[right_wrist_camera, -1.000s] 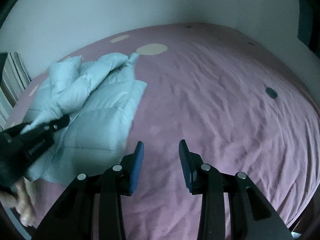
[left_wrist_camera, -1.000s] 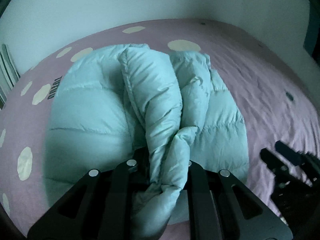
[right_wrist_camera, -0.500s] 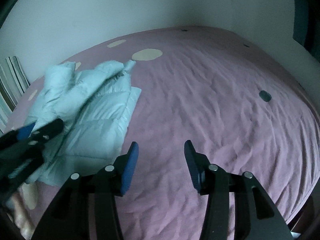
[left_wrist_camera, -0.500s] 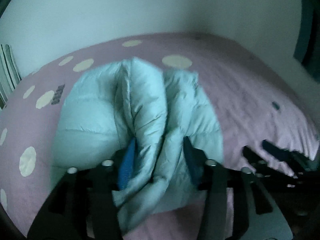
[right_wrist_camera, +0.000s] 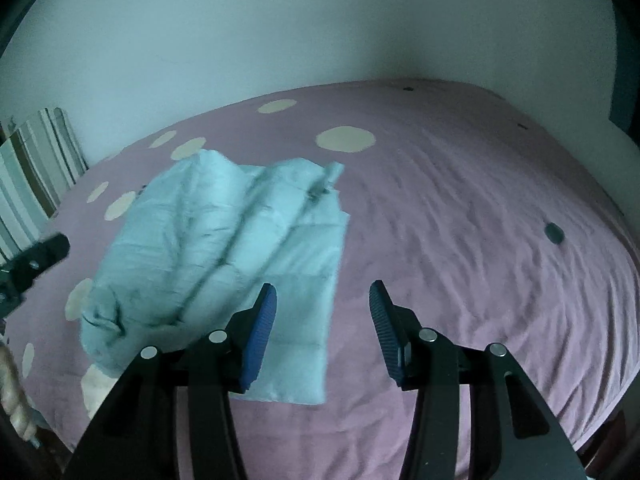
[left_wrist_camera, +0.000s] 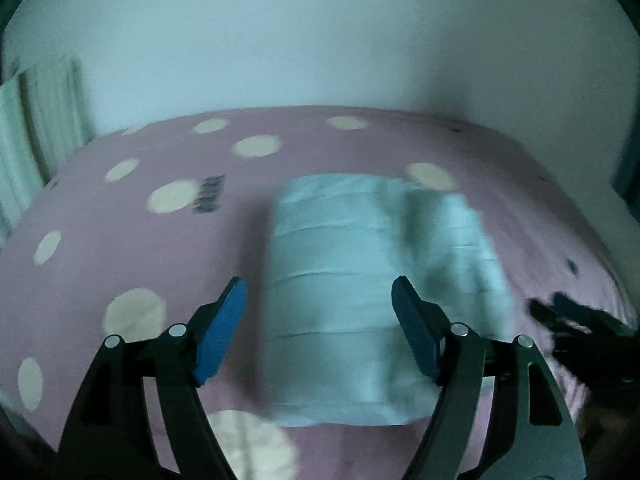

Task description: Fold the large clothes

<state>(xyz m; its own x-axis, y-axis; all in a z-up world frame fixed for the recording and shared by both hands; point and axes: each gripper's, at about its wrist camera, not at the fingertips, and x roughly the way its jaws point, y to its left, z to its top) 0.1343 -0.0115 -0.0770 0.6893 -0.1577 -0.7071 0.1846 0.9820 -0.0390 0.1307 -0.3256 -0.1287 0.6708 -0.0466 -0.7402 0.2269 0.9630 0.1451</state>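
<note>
Jacket (left_wrist_camera: 360, 280) lies folded beyond open left gripper (left_wrist_camera: 318, 320).

Motion blur smears the pale blue puffer jacket (left_wrist_camera: 360, 276) in the left wrist view, quilting barely readable. At 3 o'clock the right gripper (left_wrist_camera: 576, 324) is a dark smudge, cut by the edge. The striped pillow (right_wrist_camera: 36, 176) runs off at 9 o'clock.

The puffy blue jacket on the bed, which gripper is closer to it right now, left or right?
Left, by a little. The left gripper hangs open directly over the jacket, which fills the gap between its jaws. The right gripper is open off its right edge, over the purple bedspread.
</note>
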